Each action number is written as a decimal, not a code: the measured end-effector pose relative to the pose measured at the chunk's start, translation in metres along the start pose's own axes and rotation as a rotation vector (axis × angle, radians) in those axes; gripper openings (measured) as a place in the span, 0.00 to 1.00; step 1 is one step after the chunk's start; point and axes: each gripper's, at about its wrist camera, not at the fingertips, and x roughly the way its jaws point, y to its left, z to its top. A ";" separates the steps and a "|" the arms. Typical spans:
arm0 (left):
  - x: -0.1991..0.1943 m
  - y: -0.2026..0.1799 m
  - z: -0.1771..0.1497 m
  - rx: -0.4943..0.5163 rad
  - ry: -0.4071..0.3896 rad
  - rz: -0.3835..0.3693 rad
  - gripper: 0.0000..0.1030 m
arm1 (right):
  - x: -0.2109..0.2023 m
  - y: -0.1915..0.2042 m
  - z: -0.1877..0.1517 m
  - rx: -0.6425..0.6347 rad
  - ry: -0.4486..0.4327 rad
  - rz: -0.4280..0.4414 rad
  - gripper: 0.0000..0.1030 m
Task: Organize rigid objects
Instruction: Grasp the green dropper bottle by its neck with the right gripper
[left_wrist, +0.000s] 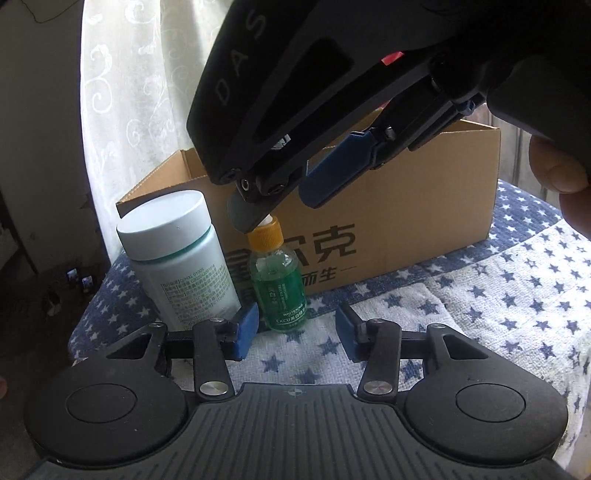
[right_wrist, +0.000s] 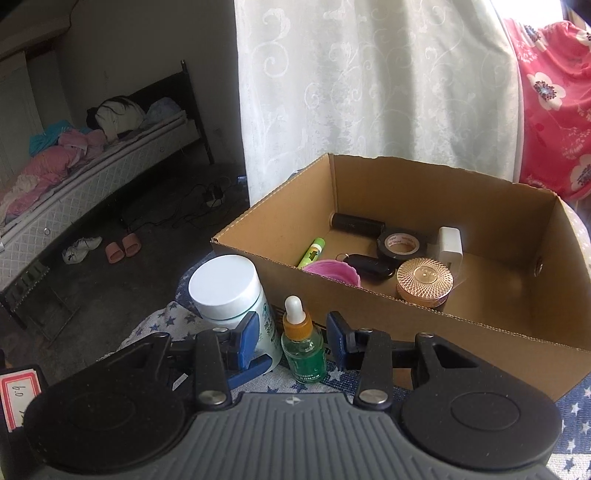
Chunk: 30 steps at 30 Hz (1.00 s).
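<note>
A small green dropper bottle (right_wrist: 303, 350) with an orange collar stands on the star-print cloth, right in front of a cardboard box (right_wrist: 480, 334). My right gripper (right_wrist: 293, 339) is open, and the bottle sits between its blue pads without a visible squeeze. In the left wrist view the right gripper's blue finger (left_wrist: 332, 173) hangs over the bottle (left_wrist: 279, 284). My left gripper (left_wrist: 295, 330) is open low on the cloth, its left pad beside the bottle's base. A white-lidded jar (left_wrist: 177, 258) stands just left of the bottle.
The box holds a black tape roll (right_wrist: 400, 245), a white charger (right_wrist: 450, 245), a gold-lidded jar (right_wrist: 424, 280), a green tube and several other small items. A white curtain (right_wrist: 369, 92) hangs behind it. A bed and slippers (right_wrist: 122, 247) lie left. A thumb (left_wrist: 554, 166) shows.
</note>
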 end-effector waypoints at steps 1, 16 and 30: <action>0.002 0.001 -0.002 -0.002 0.003 0.002 0.43 | 0.003 -0.001 0.000 0.001 0.004 0.000 0.40; 0.016 0.000 0.000 -0.024 0.015 0.032 0.41 | 0.018 -0.009 -0.001 0.028 0.024 0.023 0.23; 0.013 -0.003 0.005 -0.070 0.029 0.051 0.31 | 0.004 -0.018 -0.003 0.077 0.035 0.062 0.21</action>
